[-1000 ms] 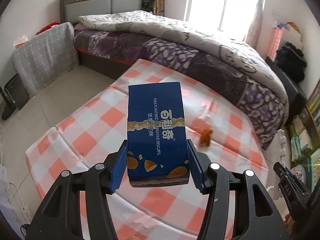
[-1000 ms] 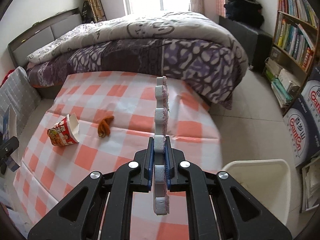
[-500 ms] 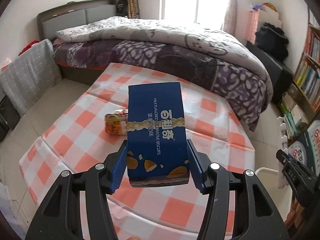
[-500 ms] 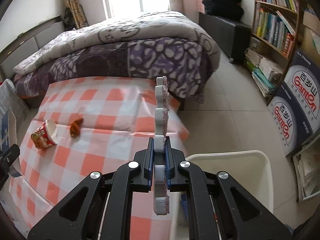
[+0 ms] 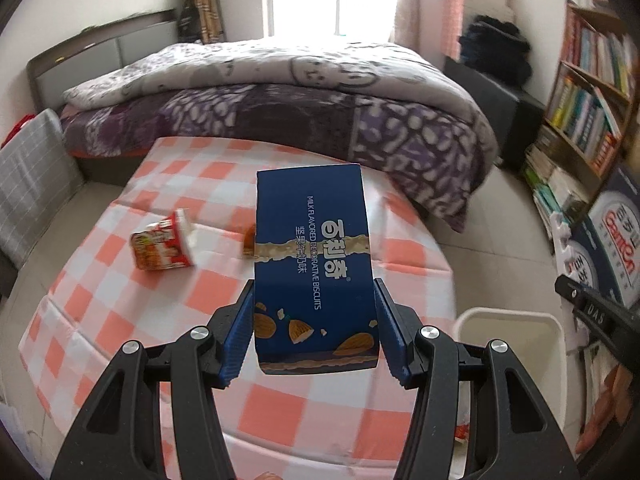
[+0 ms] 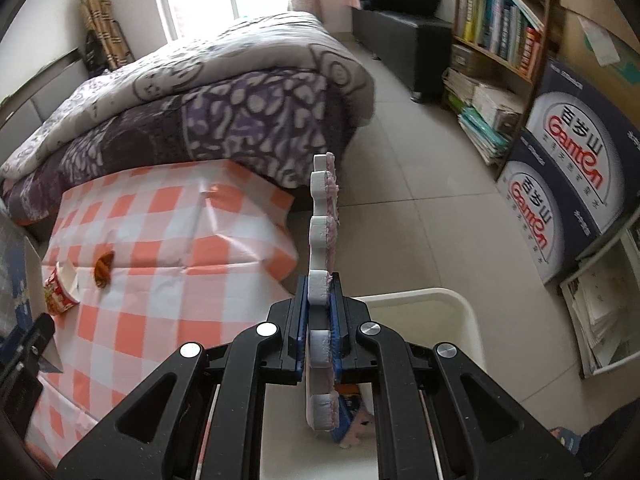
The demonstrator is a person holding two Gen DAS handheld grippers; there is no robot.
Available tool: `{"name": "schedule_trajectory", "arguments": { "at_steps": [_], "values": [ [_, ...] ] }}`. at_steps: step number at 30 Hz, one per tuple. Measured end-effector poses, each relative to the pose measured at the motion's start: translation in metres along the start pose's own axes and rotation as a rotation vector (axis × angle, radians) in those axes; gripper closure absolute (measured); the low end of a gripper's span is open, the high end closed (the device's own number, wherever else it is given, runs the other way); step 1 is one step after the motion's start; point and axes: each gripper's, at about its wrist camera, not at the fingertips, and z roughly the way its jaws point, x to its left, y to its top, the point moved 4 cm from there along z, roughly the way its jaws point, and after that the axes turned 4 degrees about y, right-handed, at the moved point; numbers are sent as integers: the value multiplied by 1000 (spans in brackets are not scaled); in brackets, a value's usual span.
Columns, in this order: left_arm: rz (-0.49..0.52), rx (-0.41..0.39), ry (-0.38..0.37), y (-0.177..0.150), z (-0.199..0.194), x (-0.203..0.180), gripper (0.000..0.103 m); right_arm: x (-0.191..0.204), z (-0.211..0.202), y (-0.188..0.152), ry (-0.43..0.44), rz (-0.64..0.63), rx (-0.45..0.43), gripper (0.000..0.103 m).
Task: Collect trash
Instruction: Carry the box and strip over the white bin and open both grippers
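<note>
A: Why is the left gripper [image 5: 314, 332] pinching the biscuit box [image 5: 314, 268] upright by its sides?

B: Likely so it drops end-first into the white bin [image 5: 508, 316] at four o'clock. The right gripper [image 6: 320, 312] is squeezed tight on a foam strip [image 6: 322, 240], already above the bin's rim [image 6: 420, 294].

A: Room?

B: Open floor at two o'clock; the table edge sits just beside the bin. A cup [image 5: 164, 242] and orange scrap [image 6: 103, 268] wait at ten, well apart from it

Checked tablecloth [image 5: 120, 312] carries a toppled red cup [image 5: 162, 246] and orange scrap [image 6: 103, 268]
</note>
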Motion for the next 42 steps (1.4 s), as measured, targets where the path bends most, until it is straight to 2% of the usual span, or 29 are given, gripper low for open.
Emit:
{"name": "schedule_trajectory", "arguments": {
  "at_steps": [7,8,10,16,27,29,30,31,36,42],
  "values": [
    [82,15,-81,-11,2,-48,48,-49,-6,3,-60,77,19,89],
    [92,20,-97,-13,2,-55,48,-56,-7,2,-66,89,24,87],
    [111,29,-125,-16,3,-68,48,-67,-9,3,-77,116,23,73],
    [182,46,-191,-28,3,-107,48,-94,-15,8,-89,165,10,59],
    [299,86,-350,-52,-5,-171,47,-134,-17,12,-111,260,7,51],
    [315,92,-373,-55,-5,-178,41,-138,-16,12,-111,276,10,49],
    [317,95,-384,-56,-5,-179,32,-140,-15,12,-111,282,13,48],
    [319,97,-398,-56,-5,-180,30,-140,-14,12,-111,286,16,47],
    [312,109,-379,-54,0,-173,27,-136,-11,12,-107,289,27,38],
    [255,126,-267,-42,22,-136,26,-127,-6,9,-100,282,48,31]
  ]
}}
